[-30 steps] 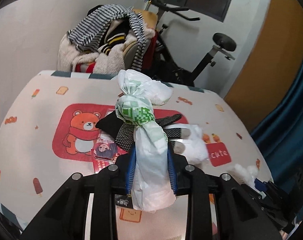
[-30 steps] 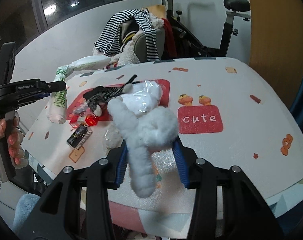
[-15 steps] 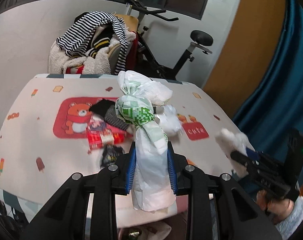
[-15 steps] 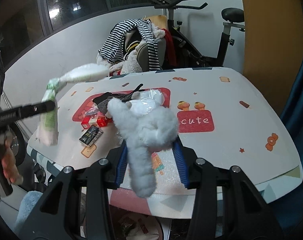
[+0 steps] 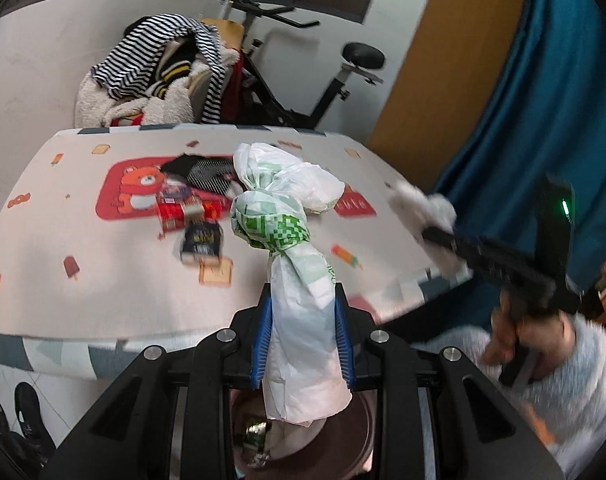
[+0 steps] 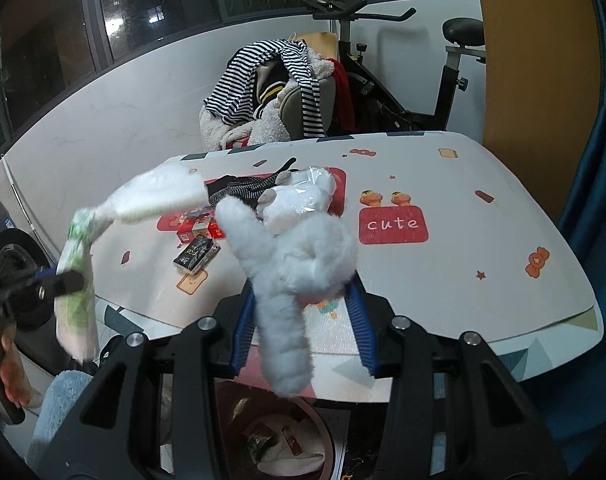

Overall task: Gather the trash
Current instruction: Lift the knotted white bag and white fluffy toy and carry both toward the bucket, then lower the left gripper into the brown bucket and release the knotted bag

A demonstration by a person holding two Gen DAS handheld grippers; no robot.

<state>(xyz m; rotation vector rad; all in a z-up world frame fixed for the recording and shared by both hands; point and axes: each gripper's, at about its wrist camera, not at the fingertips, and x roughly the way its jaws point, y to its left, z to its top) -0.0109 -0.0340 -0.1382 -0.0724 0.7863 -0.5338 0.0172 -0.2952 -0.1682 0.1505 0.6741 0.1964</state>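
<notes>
Both grippers, the left gripper [image 5: 303, 344] pinching a knotted plastic bag [image 5: 287, 240] and the right gripper [image 6: 299, 320] pinching white fluff [image 6: 299, 256], have pulled back off the counter [image 6: 463, 280] over the bin [image 6: 323, 432], ready to drop.

In your left wrist view, the knotted plastic bag [image 5: 299, 320] hides most of the bin [image 5: 355, 440] below it, and the red packets [image 5: 183, 212] are smeared by motion blur. In your right wrist view, the fluffy white wad [image 6: 299, 264] covers the table edge [image 6: 543, 332]; the bin's contents cannot be identified.
</notes>
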